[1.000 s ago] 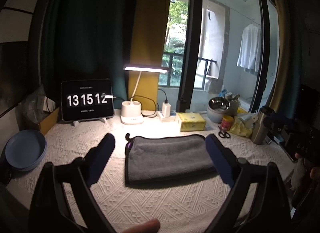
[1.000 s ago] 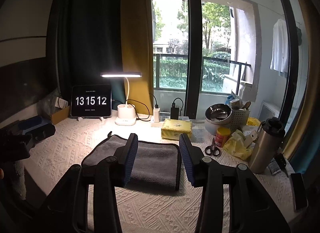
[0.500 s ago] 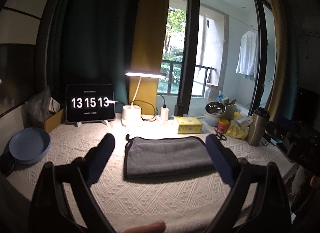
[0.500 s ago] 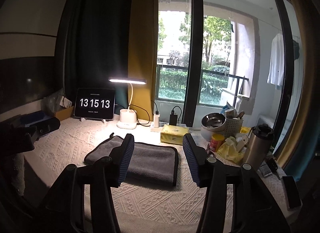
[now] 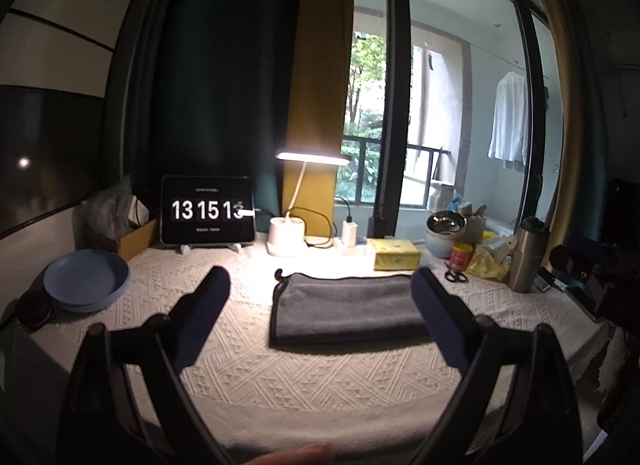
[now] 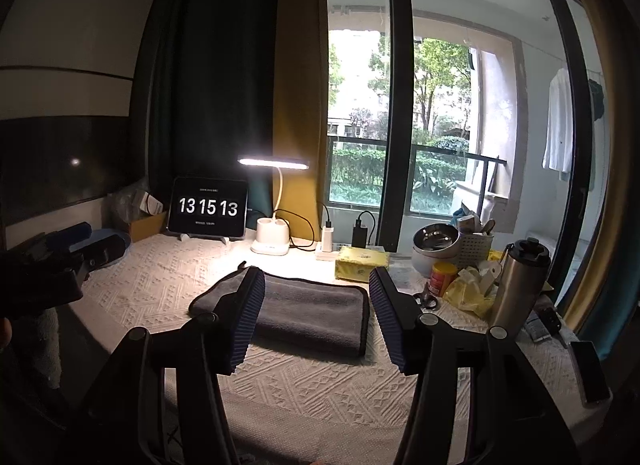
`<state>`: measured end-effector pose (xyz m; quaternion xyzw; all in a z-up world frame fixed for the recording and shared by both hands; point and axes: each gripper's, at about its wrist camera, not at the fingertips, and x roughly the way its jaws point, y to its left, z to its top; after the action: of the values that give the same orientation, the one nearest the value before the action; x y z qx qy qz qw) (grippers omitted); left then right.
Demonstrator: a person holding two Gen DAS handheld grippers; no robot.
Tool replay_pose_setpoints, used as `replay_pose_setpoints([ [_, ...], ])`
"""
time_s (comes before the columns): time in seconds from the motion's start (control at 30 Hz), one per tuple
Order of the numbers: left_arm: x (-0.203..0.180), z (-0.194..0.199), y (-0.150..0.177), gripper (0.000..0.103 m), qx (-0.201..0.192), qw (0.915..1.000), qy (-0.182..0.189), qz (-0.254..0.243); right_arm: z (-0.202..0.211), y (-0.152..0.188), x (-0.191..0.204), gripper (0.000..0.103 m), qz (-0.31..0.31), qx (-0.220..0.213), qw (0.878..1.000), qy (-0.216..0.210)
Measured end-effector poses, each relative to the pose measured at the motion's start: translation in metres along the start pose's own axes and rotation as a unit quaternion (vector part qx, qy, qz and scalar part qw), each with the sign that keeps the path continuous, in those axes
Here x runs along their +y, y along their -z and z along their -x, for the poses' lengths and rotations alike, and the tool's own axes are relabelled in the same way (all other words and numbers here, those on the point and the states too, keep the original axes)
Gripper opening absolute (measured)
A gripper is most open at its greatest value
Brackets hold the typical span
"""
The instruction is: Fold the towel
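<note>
The left gripper (image 5: 320, 297) is level above the table (image 5: 320, 377), fingers spread wide and empty. The folded grey towel (image 5: 348, 311) lies flat beyond them. The right gripper (image 6: 316, 297) likewise gapes, holding nothing, the towel beyond its tips.

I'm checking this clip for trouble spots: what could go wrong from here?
Both grippers, left and right, hang open above the folded grey towel. Another grab could undo the fold. On the right, the steel bottle and scissors stand close enough for a swing to hit them.
</note>
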<state>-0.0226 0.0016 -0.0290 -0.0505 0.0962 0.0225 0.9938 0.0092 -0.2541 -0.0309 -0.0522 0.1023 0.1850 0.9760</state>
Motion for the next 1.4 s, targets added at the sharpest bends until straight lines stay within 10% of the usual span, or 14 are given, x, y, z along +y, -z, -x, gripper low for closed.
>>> replay_pose_setpoints([
  [1.4,-0.0021,-0.0012,0.0043,0.093,0.002,1.0000,-0.003,-0.007,-0.0017,-0.0048,0.0010,0.058,-0.001,-0.002,1.000,-0.006],
])
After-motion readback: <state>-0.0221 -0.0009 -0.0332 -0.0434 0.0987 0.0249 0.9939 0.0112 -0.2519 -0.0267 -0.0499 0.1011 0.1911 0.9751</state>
